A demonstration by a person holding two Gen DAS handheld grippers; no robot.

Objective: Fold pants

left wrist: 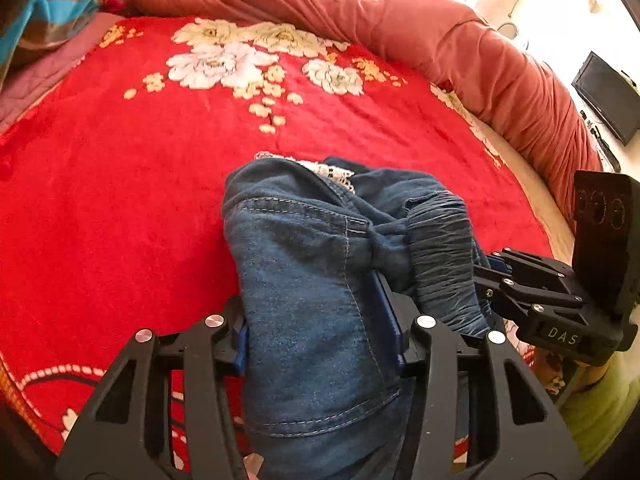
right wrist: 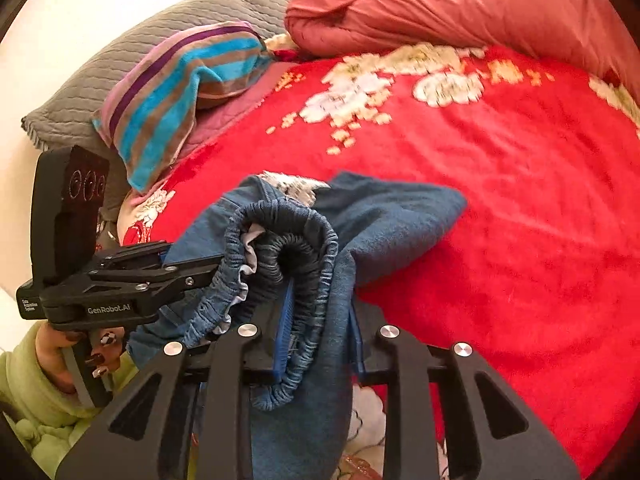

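The left gripper [left wrist: 320, 320] clamps the denim pants [left wrist: 312, 280]. The right gripper [right wrist: 318, 328] pinches their elastic waistband [right wrist: 280, 240] above the red floral blanket [right wrist: 520, 220].

"DAS" on right gripper [left wrist: 486, 276], "GenRobot.AI" on left gripper [right wrist: 200, 276]

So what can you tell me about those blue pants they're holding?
The pants are blue denim with pale stitched seams and a gathered elastic waistband; a bit of white lace shows at the far edge. They are bunched, not laid flat, above a red flowered blanket. The left gripper has its fingers closed on the denim, and the right gripper pinches the waistband.
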